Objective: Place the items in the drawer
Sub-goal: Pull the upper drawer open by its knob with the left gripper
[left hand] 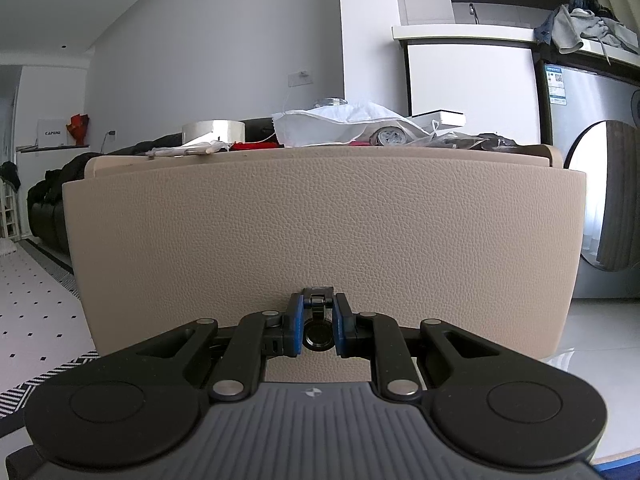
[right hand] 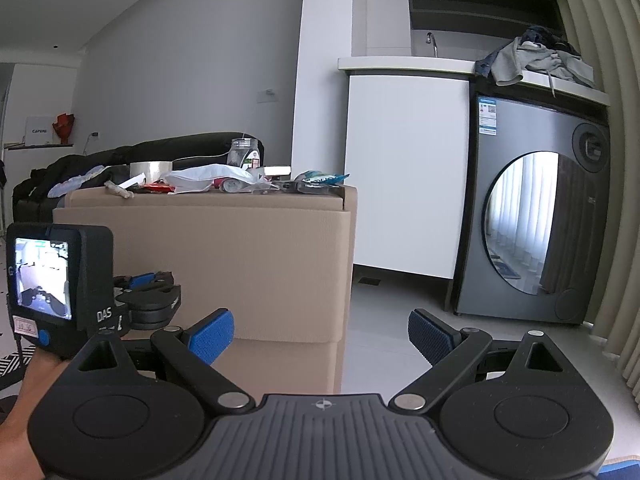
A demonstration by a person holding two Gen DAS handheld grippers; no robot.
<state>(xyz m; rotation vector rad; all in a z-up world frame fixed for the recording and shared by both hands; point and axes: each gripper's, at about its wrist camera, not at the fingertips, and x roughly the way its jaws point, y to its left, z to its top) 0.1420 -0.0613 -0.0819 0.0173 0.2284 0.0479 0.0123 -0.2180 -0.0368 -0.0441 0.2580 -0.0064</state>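
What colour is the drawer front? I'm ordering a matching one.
Beige, with a pebbled leather grain on the drawer front; left wrist view shows it best.

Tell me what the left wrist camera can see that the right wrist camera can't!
Only the left wrist view shows the left tool shut on the small black drawer handle, seen close against the beige drawer front. Only the right wrist view shows the open right tool, a glass jar, and the back of the left tool's camera with its lit screen. Both show the tape roll, the white bag, the grey washing machine and the clothes pile.
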